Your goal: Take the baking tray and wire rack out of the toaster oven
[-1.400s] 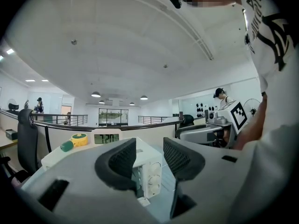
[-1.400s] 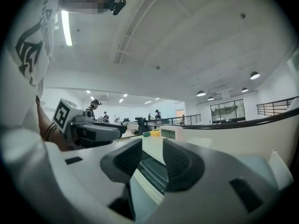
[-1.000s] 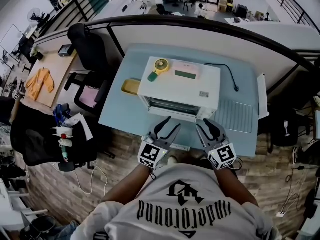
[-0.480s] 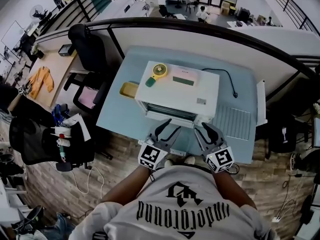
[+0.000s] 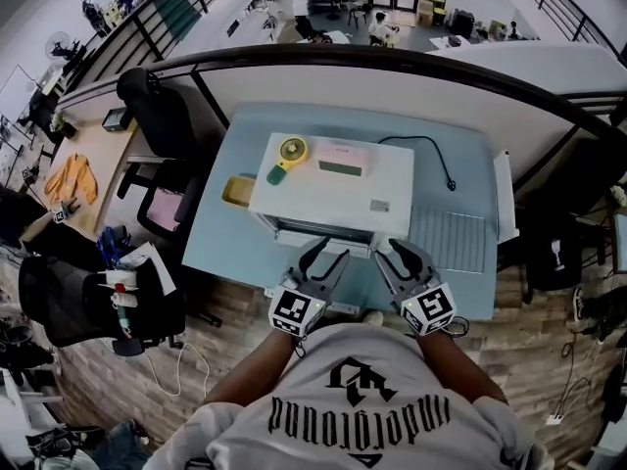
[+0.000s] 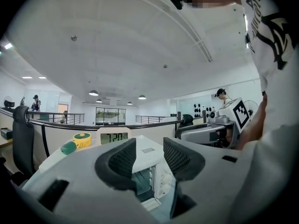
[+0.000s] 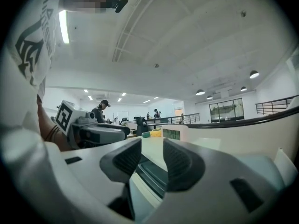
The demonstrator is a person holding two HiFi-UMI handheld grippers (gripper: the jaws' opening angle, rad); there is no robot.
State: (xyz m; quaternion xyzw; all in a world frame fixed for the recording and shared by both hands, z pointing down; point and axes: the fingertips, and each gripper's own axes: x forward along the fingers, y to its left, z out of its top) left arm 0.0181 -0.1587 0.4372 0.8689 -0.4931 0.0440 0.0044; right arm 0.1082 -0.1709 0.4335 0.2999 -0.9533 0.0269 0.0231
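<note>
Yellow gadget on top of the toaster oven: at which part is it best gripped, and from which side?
Its green handle, I think: narrow, and sticking out from the round yellow head toward the toaster oven's front left corner. Come from the front left with the left gripper, jaws across the handle.

Toaster oven [image 5: 333,189]: one. Grippers [image 5: 329,253] [image 5: 392,253]: two. Yellow fan [image 5: 290,151]: one. Clock [image 5: 340,167]: one.

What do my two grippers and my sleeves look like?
The left gripper and right gripper each have dark, curved jaws and a cube with black-and-white square markers at the back. Seen close, the pads are dark grey and mesh-textured, on a pale grey body. The person wears a light grey short-sleeved T-shirt with black print.
</note>
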